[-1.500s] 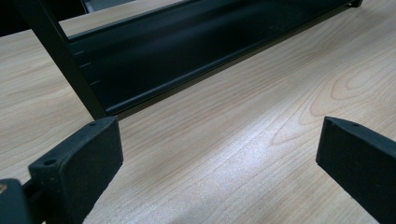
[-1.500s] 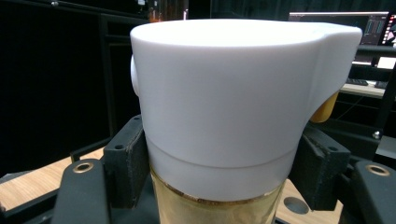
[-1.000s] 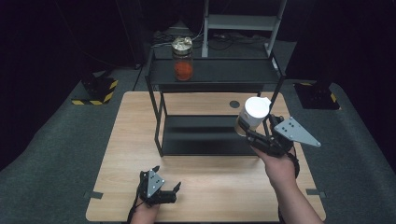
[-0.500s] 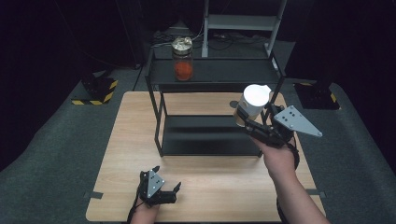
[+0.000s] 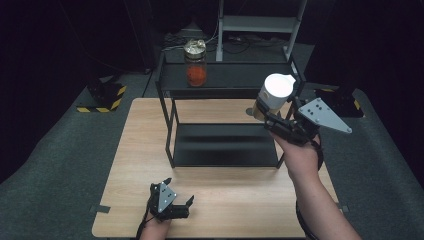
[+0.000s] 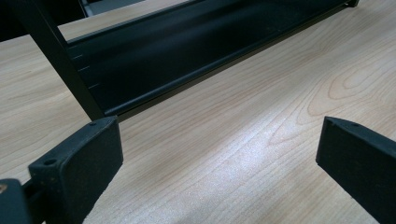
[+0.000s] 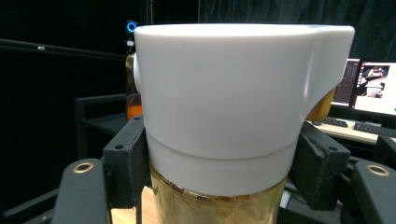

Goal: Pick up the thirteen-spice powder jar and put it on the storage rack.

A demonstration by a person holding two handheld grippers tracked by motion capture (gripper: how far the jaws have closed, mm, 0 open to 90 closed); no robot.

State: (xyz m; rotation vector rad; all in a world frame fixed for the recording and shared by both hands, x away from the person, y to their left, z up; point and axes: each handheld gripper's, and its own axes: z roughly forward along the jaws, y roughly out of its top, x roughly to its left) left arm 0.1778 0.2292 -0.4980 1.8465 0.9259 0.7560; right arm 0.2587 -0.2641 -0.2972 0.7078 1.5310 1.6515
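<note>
while right gripper clamps white-lidded amber glass jar | step: carry beside black metal shelf rack | next: set on top shelf | left gripper gaping, empty

Right tool clamped, left tool agape

Black hand-held gripper with grey three-cornered plate, brass-ringed screw holes, matte blocky pads.
</note>
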